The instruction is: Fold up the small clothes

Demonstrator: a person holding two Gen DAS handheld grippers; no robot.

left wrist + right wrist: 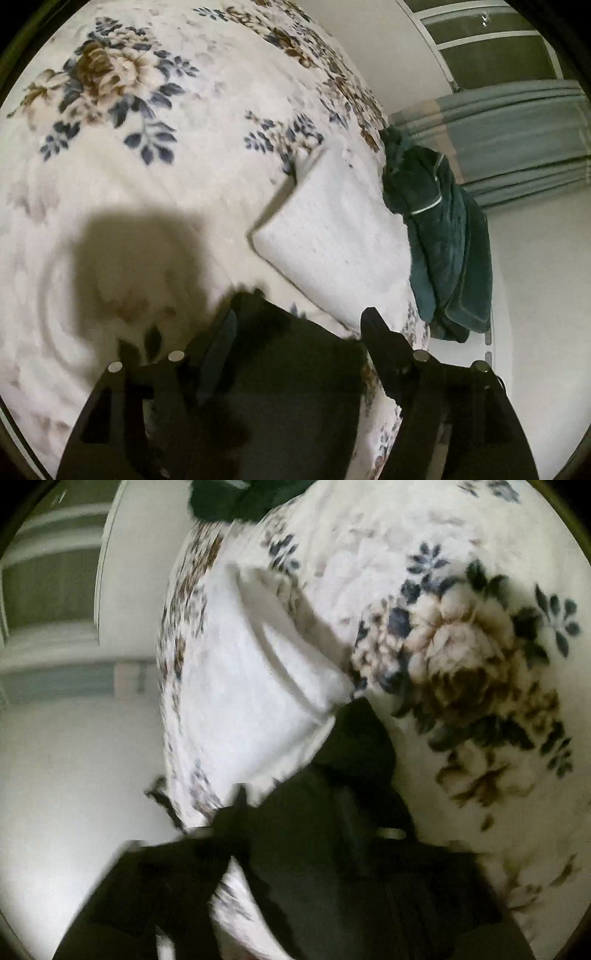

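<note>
Left hand-held gripper [306, 314] hangs over the bed [155, 155] with its fingers apart and nothing between them. Right hand-held gripper [295, 775] is blurred; I cannot tell its state. Folded white cloth [332, 236] lies near the bed's edge, beside a dark green garment [443, 236].
</note>
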